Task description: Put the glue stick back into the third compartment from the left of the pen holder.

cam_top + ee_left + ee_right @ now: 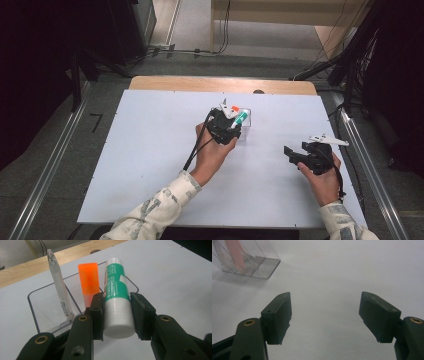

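Holding: the left gripper point(117, 315) is clamped on the white lower body of a green-and-white glue stick point(117, 293), its jaws pressed against both sides.
Glue stick position: over the near edge of the clear plastic holder point(33, 306), upper end leaning above its opening; whether it touches the holder I cannot tell.
Already in the holder: a translucent white pen point(59, 287) and an orange highlighter point(88, 281), both upright.
Right gripper point(325, 315): jaws spread wide with nothing between them, hovering above the white table point(150, 150), well apart from the holder.
Progress: likely the final item being stowed; release remains.
Writing: small white print on the stick's green label, and tiny print on the pen, both illegible.
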Available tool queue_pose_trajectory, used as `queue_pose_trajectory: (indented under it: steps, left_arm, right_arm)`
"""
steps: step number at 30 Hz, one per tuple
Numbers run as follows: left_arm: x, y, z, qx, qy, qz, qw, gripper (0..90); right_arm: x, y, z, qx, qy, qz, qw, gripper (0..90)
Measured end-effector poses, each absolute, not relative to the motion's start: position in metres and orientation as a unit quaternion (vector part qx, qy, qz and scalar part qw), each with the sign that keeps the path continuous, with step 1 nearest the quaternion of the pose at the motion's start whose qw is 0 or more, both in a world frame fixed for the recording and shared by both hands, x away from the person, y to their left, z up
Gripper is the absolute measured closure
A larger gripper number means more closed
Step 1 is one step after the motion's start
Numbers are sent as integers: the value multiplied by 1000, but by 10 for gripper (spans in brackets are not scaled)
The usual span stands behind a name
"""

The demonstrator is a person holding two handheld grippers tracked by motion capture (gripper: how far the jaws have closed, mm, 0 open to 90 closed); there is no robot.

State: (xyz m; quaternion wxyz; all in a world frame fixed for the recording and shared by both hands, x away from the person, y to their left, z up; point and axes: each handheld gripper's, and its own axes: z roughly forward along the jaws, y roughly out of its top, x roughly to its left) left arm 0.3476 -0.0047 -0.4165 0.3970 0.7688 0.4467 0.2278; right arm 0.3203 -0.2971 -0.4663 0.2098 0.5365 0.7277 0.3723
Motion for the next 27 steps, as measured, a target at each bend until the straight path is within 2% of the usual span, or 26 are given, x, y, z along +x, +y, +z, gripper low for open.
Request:
queue_pose_trajectory:
  steps: [27]
  left_arm:
    - [352, -9, -410, 772, 444, 233, 390, 656]
  right_arm:
    - [320, -297, -466, 536, 729, 371, 208, 252]
